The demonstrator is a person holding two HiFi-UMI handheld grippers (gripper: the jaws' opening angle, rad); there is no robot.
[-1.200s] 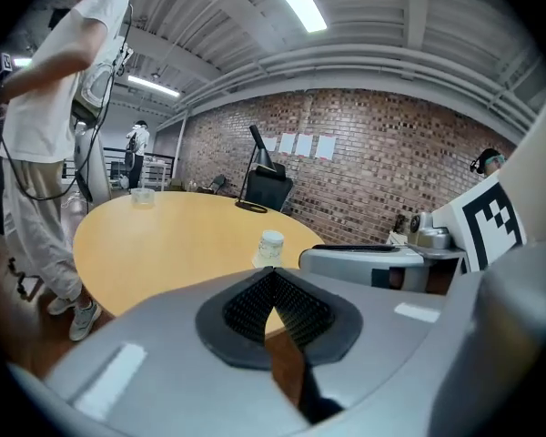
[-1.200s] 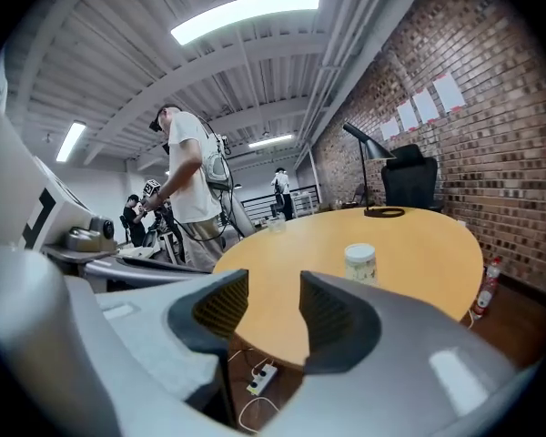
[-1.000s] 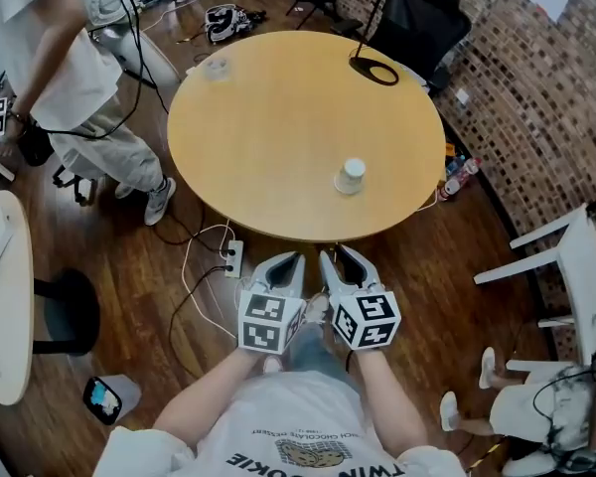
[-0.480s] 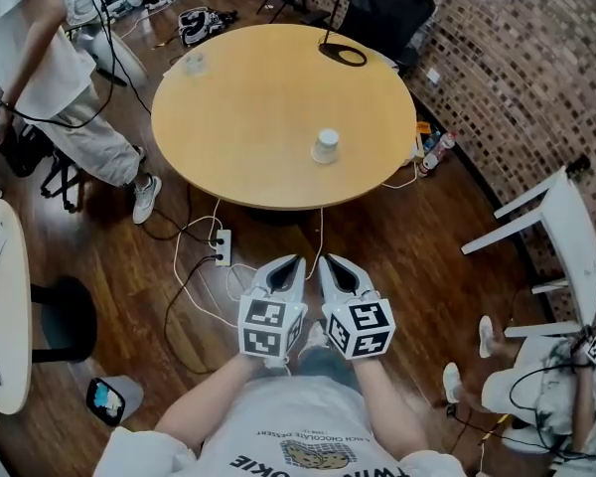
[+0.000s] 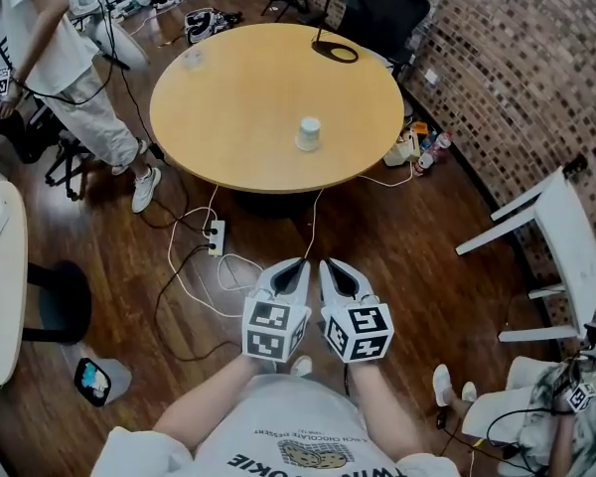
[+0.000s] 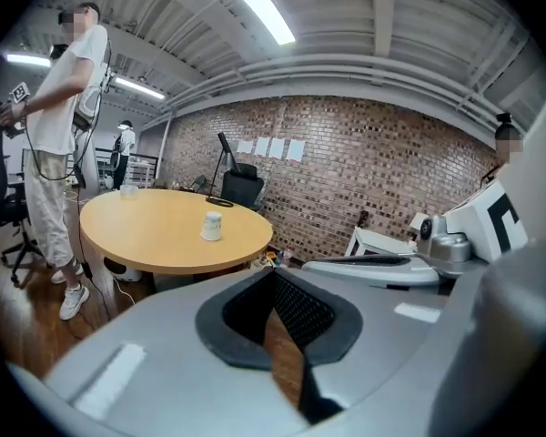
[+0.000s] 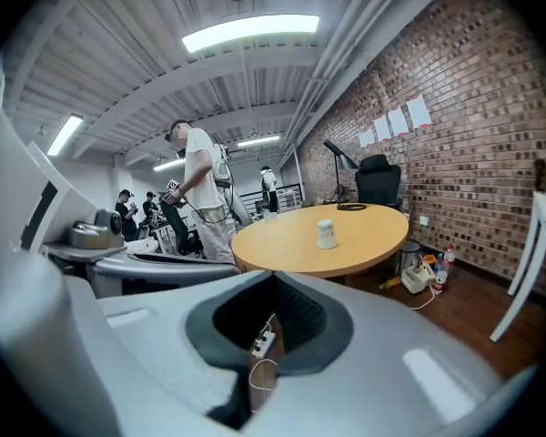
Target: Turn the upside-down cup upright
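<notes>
A white paper cup (image 5: 309,133) stands upside down on the round wooden table (image 5: 238,97), near its right front part. It also shows small and far ahead in the left gripper view (image 6: 212,226) and the right gripper view (image 7: 326,234). My left gripper (image 5: 290,269) and right gripper (image 5: 334,269) hang side by side over the wooden floor, well short of the table, both pointing toward it. Each has its jaws together with nothing between them, as the left gripper (image 6: 274,274) and right gripper (image 7: 275,279) views show.
A person (image 5: 60,58) stands at the table's far left. A black ring (image 5: 335,52) and a small clear cup (image 5: 192,58) lie on the table. A power strip (image 5: 216,237) with cables lies on the floor ahead. White chair (image 5: 551,237) at right, white table (image 5: 0,286) at left.
The table and cup have drawn farther away and shifted left in the head view. Both grippers stay side by side over the floor.
</notes>
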